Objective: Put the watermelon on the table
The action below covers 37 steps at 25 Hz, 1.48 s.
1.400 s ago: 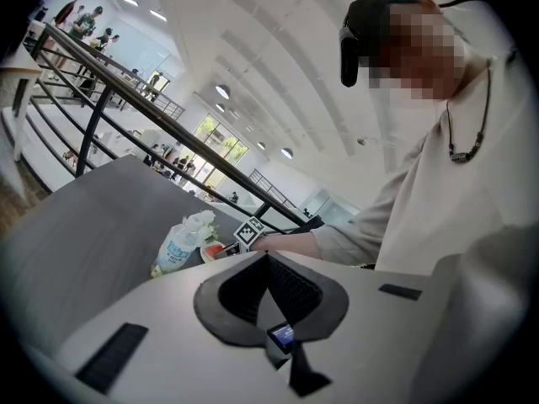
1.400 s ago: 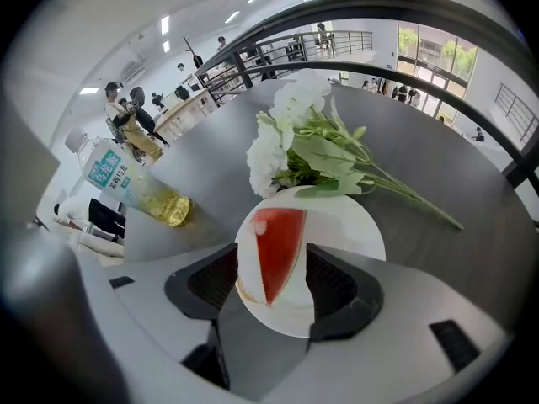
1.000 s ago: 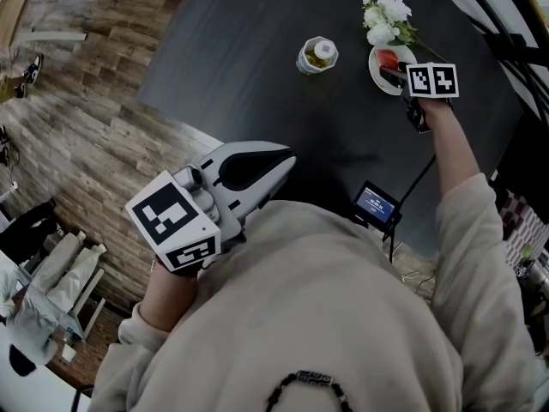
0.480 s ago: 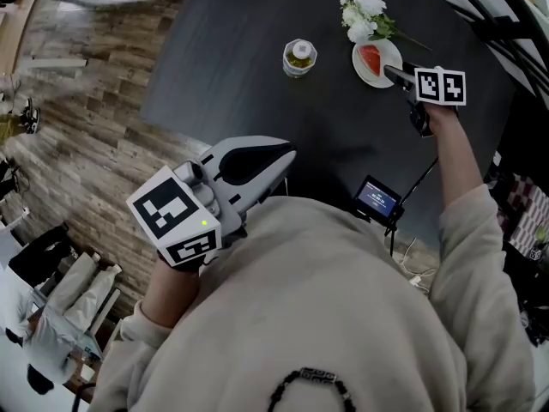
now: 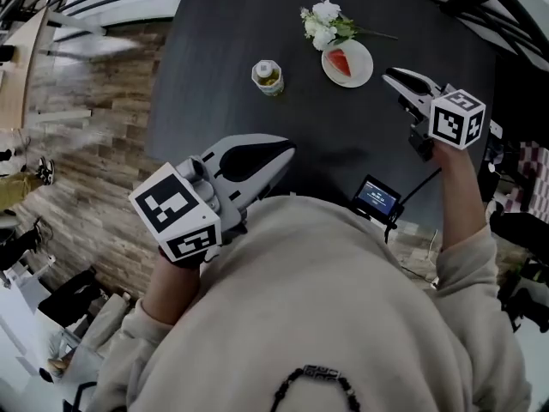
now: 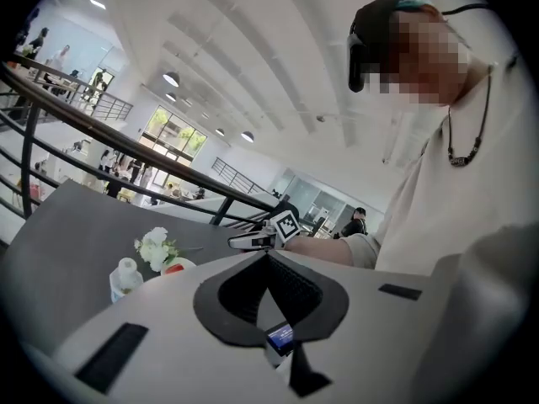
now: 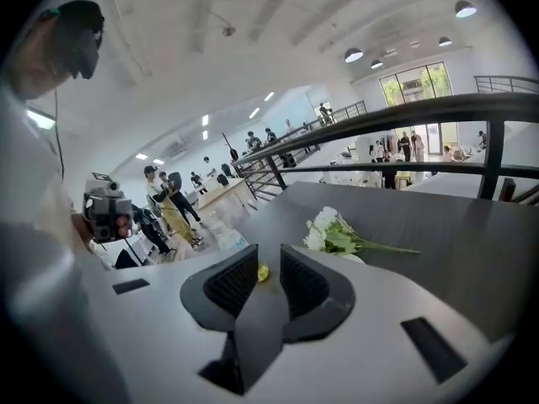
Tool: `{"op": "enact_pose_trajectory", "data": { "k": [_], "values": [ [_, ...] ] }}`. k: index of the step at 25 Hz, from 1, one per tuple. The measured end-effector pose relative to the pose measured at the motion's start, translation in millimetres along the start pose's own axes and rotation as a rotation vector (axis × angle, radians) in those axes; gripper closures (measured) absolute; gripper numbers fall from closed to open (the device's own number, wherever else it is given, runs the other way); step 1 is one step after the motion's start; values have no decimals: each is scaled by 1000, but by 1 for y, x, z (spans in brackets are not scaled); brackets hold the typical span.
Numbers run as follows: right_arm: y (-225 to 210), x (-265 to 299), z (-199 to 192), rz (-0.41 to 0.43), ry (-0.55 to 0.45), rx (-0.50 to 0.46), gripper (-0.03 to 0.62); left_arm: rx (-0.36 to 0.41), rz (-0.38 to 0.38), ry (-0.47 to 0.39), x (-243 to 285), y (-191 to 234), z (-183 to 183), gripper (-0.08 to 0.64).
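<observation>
I hold my right gripper [image 5: 390,78] over the dark table [image 5: 232,33], at 4 o'clock of the white plate [image 5: 362,69] and apart from it. Its 2 fingers have just been closing; a narrow gap shows between them and nothing sits in it. The watermelon [image 5: 340,61], 1 red slice, lies on that plate near the table's far side, touched by neither gripper. White flowers [image 5: 324,22] lie just at 11 o'clock of the plate, with a stem running toward 3 o'clock. A small jar [image 5: 268,76] with a yellowish top stands at 9 o'clock of the plate, apart from it. My left gripper [image 5: 287,153] hangs close to my chest, at 7 o'clock of the plate and well apart from it. Its 2 fingers meet at the tips with nothing between them. A small lit screen [image 5: 377,198] sits by the table's near edge, at 6 o'clock of the right gripper.
</observation>
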State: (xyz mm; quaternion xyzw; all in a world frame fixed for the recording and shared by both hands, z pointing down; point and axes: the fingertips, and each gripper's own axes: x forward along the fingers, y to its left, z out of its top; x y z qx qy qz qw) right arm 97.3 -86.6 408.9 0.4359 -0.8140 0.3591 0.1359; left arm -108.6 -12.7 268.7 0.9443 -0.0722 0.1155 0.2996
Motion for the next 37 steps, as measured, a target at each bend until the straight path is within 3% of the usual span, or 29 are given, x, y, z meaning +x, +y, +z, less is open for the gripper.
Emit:
{"op": "enact_pose_trajectory", "data": {
  "k": [2, 7, 13, 23, 37],
  "values": [
    [22, -20, 11, 49, -69, -4, 537, 16, -24, 12, 8, -4, 4, 558],
    [79, -68, 41, 158, -268, 33, 572, 60, -76, 13, 29, -10, 20, 558],
    [121, -110, 47, 135, -380, -6, 577, 105, -111, -17, 41, -14, 41, 558],
    [139, -143, 83, 97, -452, -120, 577, 176, -201, -4, 62, -24, 60, 558],
    [150, -156, 83, 73, -486, -108, 577, 216, -270, -11, 71, -37, 67, 558]
  ]
}}
